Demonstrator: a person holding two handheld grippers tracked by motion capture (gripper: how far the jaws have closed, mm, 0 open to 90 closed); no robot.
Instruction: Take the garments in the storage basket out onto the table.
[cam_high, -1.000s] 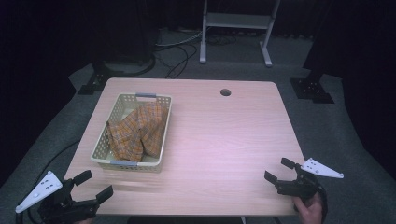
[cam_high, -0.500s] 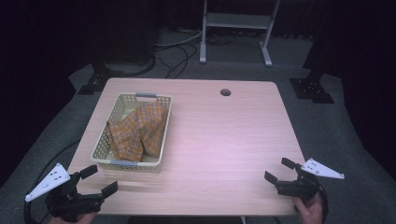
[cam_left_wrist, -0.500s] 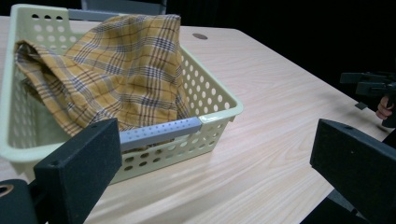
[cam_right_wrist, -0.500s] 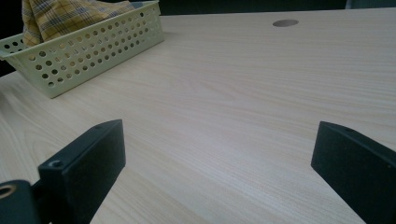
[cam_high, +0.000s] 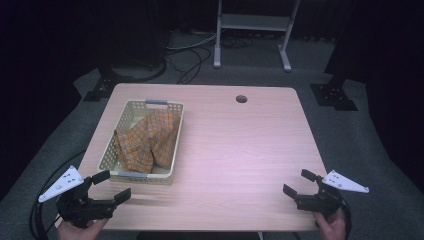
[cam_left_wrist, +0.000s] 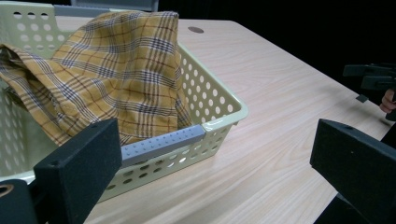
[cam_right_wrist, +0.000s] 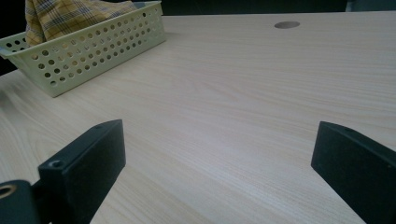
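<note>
A pale yellow perforated basket (cam_high: 176, 145) with grey handles stands on the left half of the wooden table (cam_high: 240, 150). A crumpled yellow plaid cloth (cam_high: 147, 140) lies inside it. My left gripper (cam_high: 113, 185) hovers open just in front of the basket's near end. In the left gripper view its jaws (cam_left_wrist: 217, 140) frame the near grey handle (cam_left_wrist: 163, 143), with the basket (cam_left_wrist: 205, 107) and cloth (cam_left_wrist: 116, 70) close behind. My right gripper (cam_high: 297, 182) is open and empty over the table's near right corner. In the right gripper view, that gripper (cam_right_wrist: 219, 140) faces bare wood, with the basket (cam_right_wrist: 93, 51) far left.
A round cable hole (cam_high: 241, 99) sits near the table's far edge. Behind the table a metal stand (cam_high: 252, 22) and loose cables (cam_high: 192, 57) rest on the grey floor. Black stand bases (cam_high: 332, 97) flank the table's far corners. The other gripper (cam_left_wrist: 373, 77) shows at the table's right edge.
My left gripper has moved forward and to the right, closer to the basket's near end. The right gripper, basket and cloth have stayed put.
</note>
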